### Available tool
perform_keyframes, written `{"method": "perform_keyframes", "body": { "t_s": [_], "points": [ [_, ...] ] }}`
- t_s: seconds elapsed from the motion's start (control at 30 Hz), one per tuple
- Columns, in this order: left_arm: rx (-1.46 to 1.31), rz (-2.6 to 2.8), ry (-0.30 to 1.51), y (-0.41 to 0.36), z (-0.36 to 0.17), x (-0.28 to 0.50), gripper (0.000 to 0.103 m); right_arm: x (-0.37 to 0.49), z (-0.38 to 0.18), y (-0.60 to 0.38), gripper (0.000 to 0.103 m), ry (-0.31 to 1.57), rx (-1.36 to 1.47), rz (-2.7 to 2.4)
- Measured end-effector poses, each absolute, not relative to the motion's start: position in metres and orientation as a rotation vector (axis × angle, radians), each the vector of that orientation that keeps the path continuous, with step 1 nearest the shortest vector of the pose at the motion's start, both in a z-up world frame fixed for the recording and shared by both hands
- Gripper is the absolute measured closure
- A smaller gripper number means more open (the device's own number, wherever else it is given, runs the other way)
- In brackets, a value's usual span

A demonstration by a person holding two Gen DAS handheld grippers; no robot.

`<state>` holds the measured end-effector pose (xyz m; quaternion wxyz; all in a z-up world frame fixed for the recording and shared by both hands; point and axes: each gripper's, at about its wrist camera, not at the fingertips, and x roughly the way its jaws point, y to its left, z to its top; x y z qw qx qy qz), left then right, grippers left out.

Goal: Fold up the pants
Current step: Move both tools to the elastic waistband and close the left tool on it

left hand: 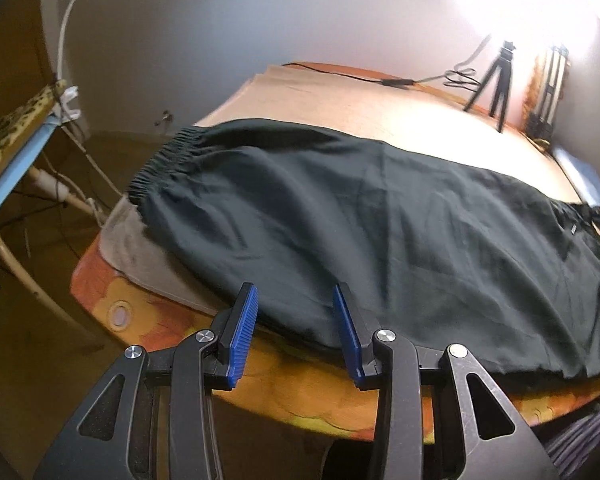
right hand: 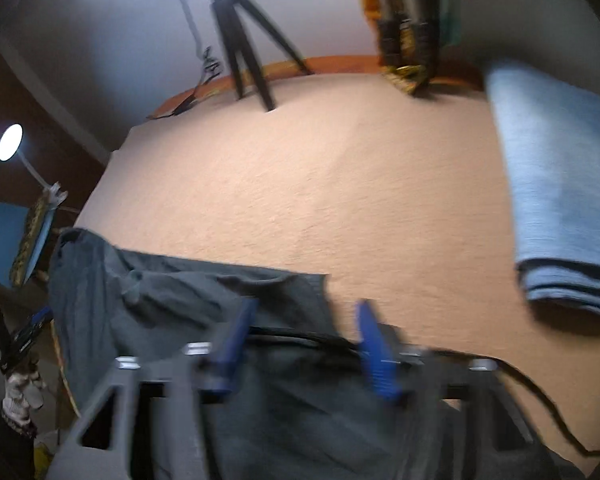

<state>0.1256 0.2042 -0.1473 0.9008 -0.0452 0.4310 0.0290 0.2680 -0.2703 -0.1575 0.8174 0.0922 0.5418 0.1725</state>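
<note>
Dark green-black pants (left hand: 360,216) lie spread across the tan-covered table, elastic cuff (left hand: 160,160) at the far left, waist end off to the right. My left gripper (left hand: 296,300) is open, its blue pads just at the pants' near edge, holding nothing. In the blurred right wrist view the pants (right hand: 188,304) lie bunched under my right gripper (right hand: 306,308), which is open and hovers over the cloth. A black drawstring (right hand: 532,388) trails to the right.
A folded blue cloth (right hand: 560,184) lies at the right of the table. A black tripod (right hand: 240,40) stands at the far edge, with cables (left hand: 396,80) beside it. A blue chair (left hand: 16,160) and lamp (right hand: 10,142) stand left of the table's orange edge (left hand: 300,380).
</note>
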Motion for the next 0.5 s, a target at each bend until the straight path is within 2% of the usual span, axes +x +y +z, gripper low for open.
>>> {"method": "perform_keyframes", "body": {
  "t_s": [0.07, 0.27, 0.33, 0.37, 0.43, 0.5],
  "points": [
    [-0.112, 0.097, 0.88, 0.218, -0.146, 0.126, 0.066, 0.265, -0.156, -0.26, 0.097, 1.142, 0.145, 0.373],
    [-0.211, 0.214, 0.828, 0.266, -0.138, 0.126, 0.066, 0.271, -0.14, -0.249, 0.099, 1.075, 0.009, 0.278],
    [-0.257, 0.221, 0.815, 0.281, -0.136, 0.128, 0.064, 0.269, -0.139, -0.244, 0.092, 1.072, -0.036, 0.27],
    [-0.291, 0.214, 0.814, 0.288, -0.136, 0.13, 0.059, 0.266, -0.137, -0.242, 0.075, 1.073, -0.055, 0.264],
    [-0.379, 0.182, 0.814, 0.3, -0.138, 0.133, 0.052, 0.263, -0.132, -0.242, 0.056, 1.07, -0.028, 0.272],
    [-0.452, 0.168, 0.818, 0.308, -0.143, 0.139, 0.052, 0.252, -0.122, -0.241, 0.055, 1.051, -0.007, 0.271]
  ]
}}
